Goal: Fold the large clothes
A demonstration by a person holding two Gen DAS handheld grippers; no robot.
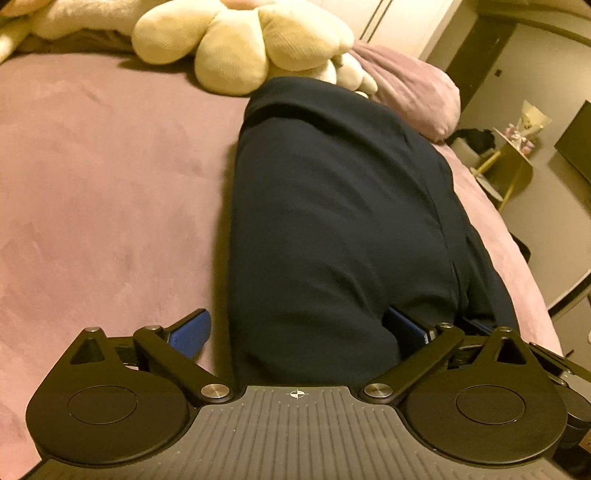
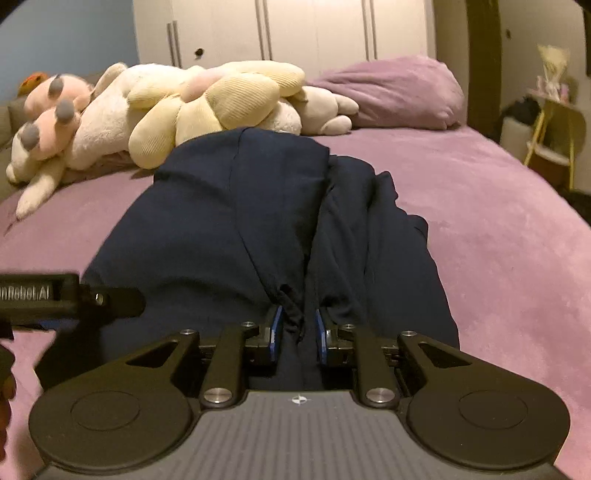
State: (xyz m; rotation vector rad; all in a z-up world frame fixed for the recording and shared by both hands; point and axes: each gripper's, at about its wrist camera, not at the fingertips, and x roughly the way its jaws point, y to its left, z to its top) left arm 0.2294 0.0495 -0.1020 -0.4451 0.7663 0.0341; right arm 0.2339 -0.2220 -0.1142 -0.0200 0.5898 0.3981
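Note:
A large dark navy garment (image 1: 332, 206) lies lengthwise on the purple bed, partly folded along its length; it also shows in the right wrist view (image 2: 236, 221). My left gripper (image 1: 295, 332) is open wide, its blue pads (image 1: 192, 332) on either side of the garment's near end, with the cloth bulging between them. My right gripper (image 2: 298, 332) is shut on a bunched fold of the navy garment at its near edge. The left gripper's body (image 2: 70, 295) shows at the left of the right wrist view.
The purple bedspread (image 2: 498, 229) stretches around the garment. Cream and pink plush toys (image 2: 177, 110) and a purple pillow (image 2: 399, 92) lie at the far end. A yellow side table (image 1: 513, 170) stands beyond the bed's right edge. White wardrobe doors (image 2: 314, 29) stand behind.

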